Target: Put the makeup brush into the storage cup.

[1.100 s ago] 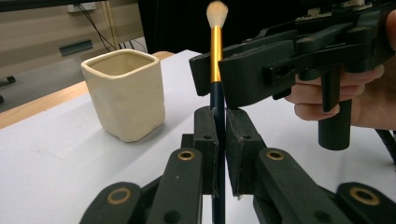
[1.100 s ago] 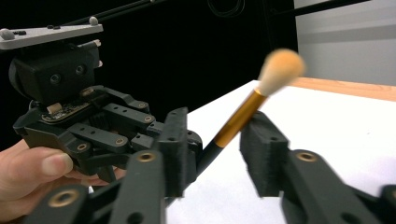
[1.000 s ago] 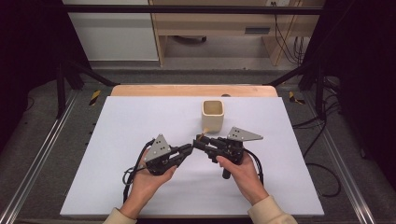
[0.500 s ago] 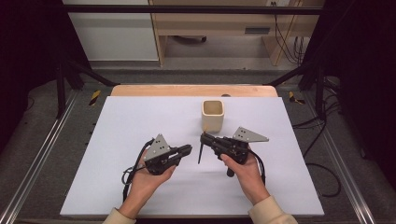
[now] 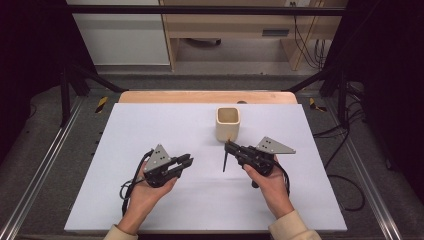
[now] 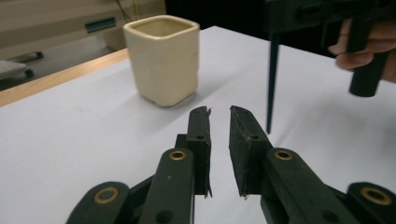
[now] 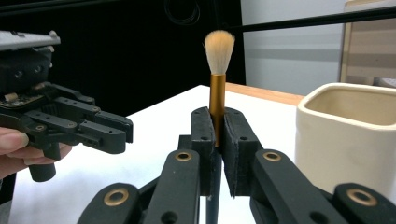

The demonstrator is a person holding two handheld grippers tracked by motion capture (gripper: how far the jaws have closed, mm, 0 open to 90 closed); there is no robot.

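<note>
The left hand-held gripper [image 5: 186,161] lay in the person's left hand [image 5: 145,192] over the near half of the worktop [image 5: 150,125], left of centre, pointing toward the right edge. In the left gripper view its pads stood a narrow gap apart with nothing between them; the jaws had just been opening slightly. The bare white surface lay beneath them.

The right hand-held gripper [image 5: 229,148] sat in the right hand [image 5: 267,182] over the near half, right of centre, well apart from the left one. Its jaws were clamped on a brush [image 7: 216,102]. In the right gripper view the pads pressed on the gold ferrule, and the pale bristle tuft stood upright above them. The dark, thin handle [image 5: 225,162] hung down from the jaws toward the worktop; whether its tip touched the surface cannot be told. In the left gripper view the same handle [image 6: 271,84] appeared as a slim vertical rod to the right of the cup.

A cream, square-sided cup [image 5: 228,123] stood upright on the far half of the worktop, near the centre of the far edge, just beyond the right hand-held gripper and apart from it. Its mouth was open.
</note>
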